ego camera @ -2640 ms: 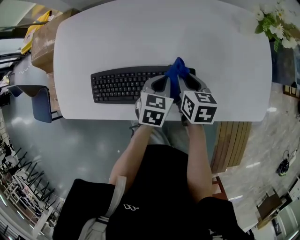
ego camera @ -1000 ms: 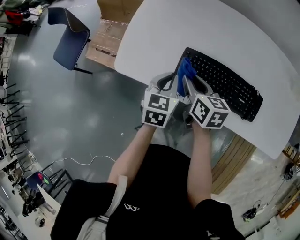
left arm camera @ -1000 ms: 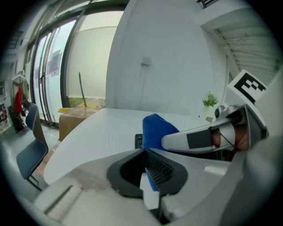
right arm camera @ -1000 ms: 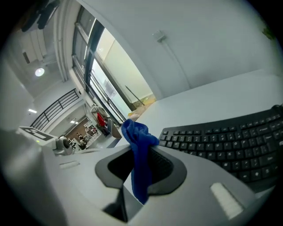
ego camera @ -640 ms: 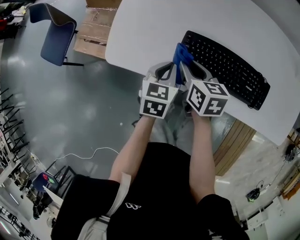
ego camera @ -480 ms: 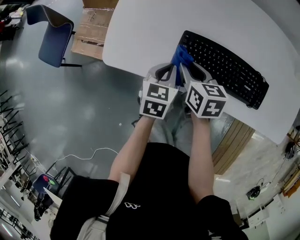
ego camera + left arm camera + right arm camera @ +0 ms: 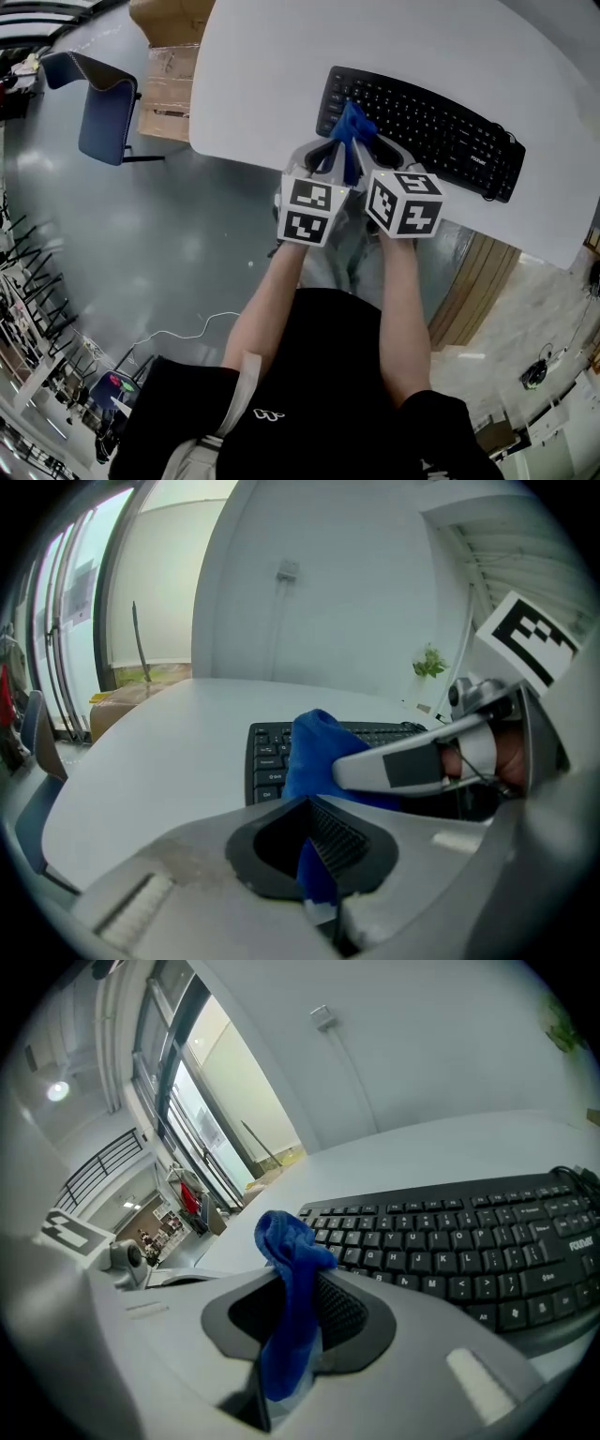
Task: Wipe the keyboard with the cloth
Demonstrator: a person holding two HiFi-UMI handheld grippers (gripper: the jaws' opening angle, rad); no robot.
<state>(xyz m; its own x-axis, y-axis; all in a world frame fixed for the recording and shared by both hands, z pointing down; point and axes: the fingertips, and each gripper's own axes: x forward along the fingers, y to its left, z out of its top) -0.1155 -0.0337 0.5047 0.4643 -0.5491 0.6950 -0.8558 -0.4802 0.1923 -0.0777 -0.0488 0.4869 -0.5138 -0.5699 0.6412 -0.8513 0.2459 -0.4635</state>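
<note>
The bunched blue cloth [image 7: 352,125], pinched by the left claw [image 7: 317,855] and right claw [image 7: 291,1335], is standing over the black keyboard's [image 7: 441,131] left end.

White table [image 7: 272,66]; glossy grey floor [image 7: 159,253]; blue chair [image 7: 101,117], cardboard boxes [image 7: 169,89] beside table; tall windows [image 7: 80,611].

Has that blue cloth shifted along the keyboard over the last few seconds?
Yes. The blue cloth, pinched by both the left gripper and right gripper, has travelled from the keyboard's right end to its left end.
</note>
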